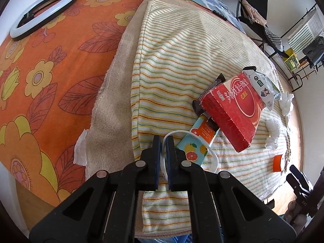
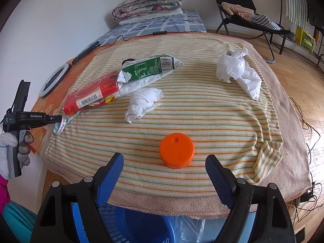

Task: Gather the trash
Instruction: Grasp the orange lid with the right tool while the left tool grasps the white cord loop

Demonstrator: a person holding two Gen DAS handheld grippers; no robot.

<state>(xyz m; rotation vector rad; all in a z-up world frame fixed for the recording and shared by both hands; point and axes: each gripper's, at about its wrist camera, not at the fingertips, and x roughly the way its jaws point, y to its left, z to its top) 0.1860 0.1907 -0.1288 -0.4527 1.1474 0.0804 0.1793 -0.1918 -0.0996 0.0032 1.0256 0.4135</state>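
Barely started here: my left gripper [image 1: 164, 141] is pinching shut on the thin white ribbon loop [image 1: 210, 151], my right gripper [image 2: 164, 167] is hanging wide open, holding nothing, just short of the round orange plastic lid [image 2: 176, 150], and everything else is still sitting on the striped towel [image 2: 202, 109], nothing binned yet.

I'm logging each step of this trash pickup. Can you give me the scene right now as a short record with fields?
surface: striped towel on a bed
left tongs: shut on white ribbon loop
right tongs: open, empty, orange cap just ahead of them
other trash: red box, green carton, crumpled tissue, white plastic bag
bin: blue basket below the bed edge
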